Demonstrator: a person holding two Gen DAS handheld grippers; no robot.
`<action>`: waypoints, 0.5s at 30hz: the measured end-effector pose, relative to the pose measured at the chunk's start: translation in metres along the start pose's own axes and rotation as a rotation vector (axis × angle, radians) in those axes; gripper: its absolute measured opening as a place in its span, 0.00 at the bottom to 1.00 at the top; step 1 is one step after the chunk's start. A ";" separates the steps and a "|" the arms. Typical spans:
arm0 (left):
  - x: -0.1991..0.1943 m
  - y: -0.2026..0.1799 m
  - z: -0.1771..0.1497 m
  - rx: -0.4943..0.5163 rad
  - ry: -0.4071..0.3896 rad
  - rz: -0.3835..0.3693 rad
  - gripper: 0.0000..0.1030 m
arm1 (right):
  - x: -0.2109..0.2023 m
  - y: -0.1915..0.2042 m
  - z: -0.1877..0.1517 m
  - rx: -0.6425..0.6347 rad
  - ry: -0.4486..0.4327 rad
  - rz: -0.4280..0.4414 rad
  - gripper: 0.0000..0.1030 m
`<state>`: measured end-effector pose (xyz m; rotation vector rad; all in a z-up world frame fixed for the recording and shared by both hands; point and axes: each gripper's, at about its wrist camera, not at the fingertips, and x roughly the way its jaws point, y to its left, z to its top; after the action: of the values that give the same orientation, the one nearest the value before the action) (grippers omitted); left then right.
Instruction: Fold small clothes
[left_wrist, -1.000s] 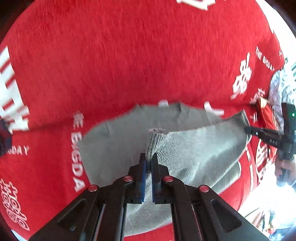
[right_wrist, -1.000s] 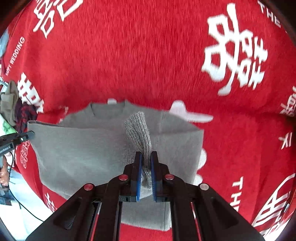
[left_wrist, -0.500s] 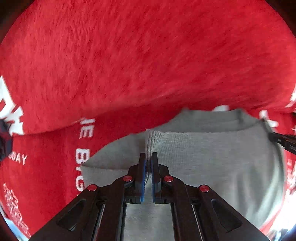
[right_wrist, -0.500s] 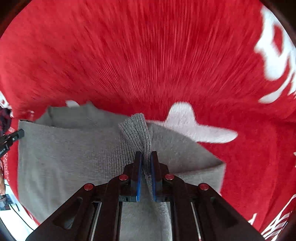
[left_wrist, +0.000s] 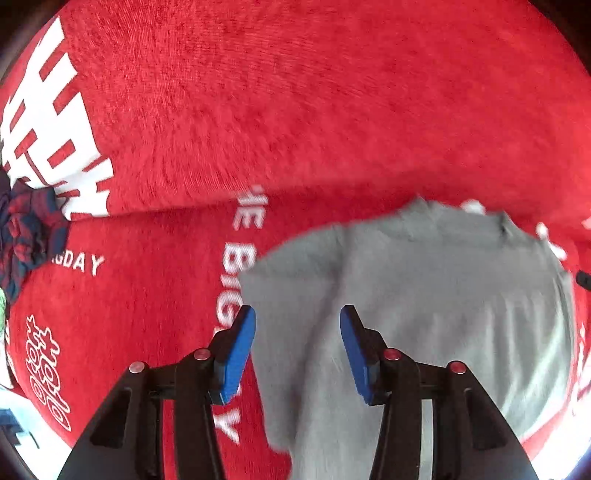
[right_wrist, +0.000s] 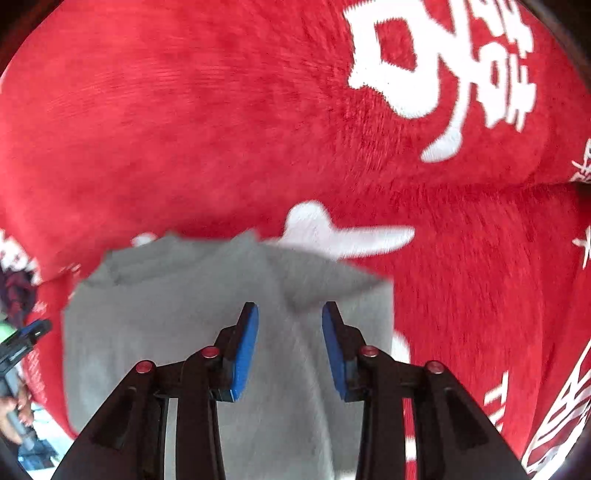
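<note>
Grey knit sweater (left_wrist: 424, 295): lies folded on red plush blanket (left_wrist: 295, 110) with white lettering, beside the blanket's fold line; left gripper (left_wrist: 297, 332): jaws just opened, partly apart over the sweater's left edge, nothing clamped; right gripper (right_wrist: 290, 332): jaws just opened, over its right part, pads clear; plaid garment (left_wrist: 26, 236): bunched at left edge.

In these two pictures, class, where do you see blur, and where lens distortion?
Left wrist view: the grey sweater and the red blanket's lettering are smeared by motion, while the left claw stays sharp. Right wrist view: the same smear on the sweater; the fisheye bends the blanket into a bulge with dark corners.
</note>
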<state>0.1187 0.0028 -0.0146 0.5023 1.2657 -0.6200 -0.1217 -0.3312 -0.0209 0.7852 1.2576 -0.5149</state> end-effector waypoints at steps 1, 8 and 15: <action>-0.006 -0.002 -0.010 0.005 0.010 -0.010 0.48 | -0.011 0.003 -0.015 -0.008 0.001 0.024 0.38; -0.009 0.006 -0.093 -0.130 0.116 -0.053 0.48 | -0.040 -0.026 -0.121 0.217 0.076 0.104 0.49; 0.024 0.031 -0.129 -0.260 0.204 -0.083 0.48 | -0.012 -0.074 -0.187 0.668 0.100 0.331 0.54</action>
<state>0.0515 0.1074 -0.0682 0.3038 1.5424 -0.4720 -0.2979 -0.2372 -0.0474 1.5661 1.0129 -0.6356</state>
